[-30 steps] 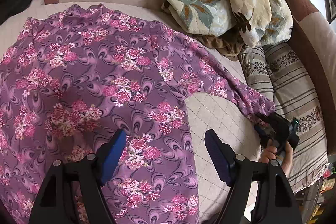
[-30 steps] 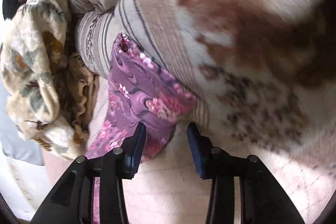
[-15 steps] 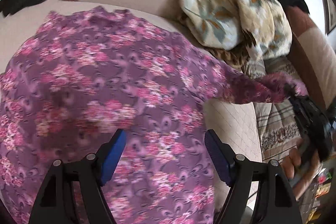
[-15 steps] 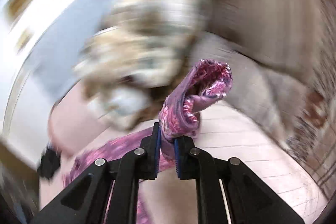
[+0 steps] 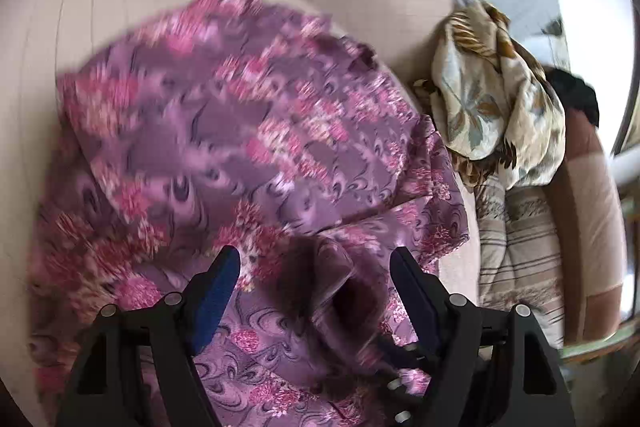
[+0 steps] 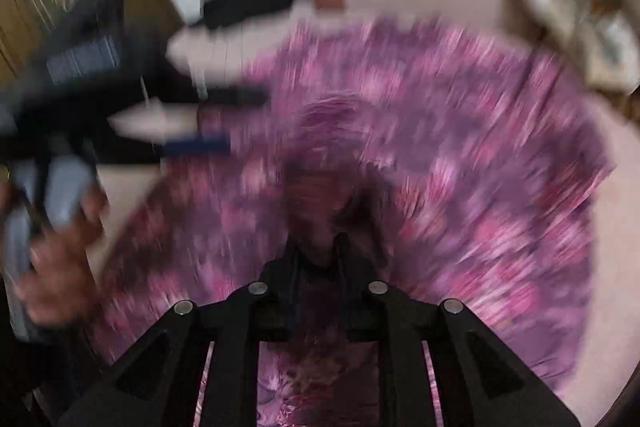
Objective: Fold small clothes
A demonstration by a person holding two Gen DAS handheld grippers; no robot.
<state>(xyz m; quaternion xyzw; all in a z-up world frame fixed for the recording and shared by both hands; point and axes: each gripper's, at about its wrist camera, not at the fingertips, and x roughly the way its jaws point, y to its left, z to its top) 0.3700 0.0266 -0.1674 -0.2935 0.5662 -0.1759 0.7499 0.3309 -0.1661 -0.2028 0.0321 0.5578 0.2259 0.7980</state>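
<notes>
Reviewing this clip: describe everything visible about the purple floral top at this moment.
The purple floral top is thin, drapey fabric printed with pink flower clusters and dark swirls. It lies spread on a beige quilted surface, its right sleeve folded across the body. The right gripper has its jaws shut on that sleeve; the left gripper hovers open above it. Motion blur hides collar and hem details.
</notes>
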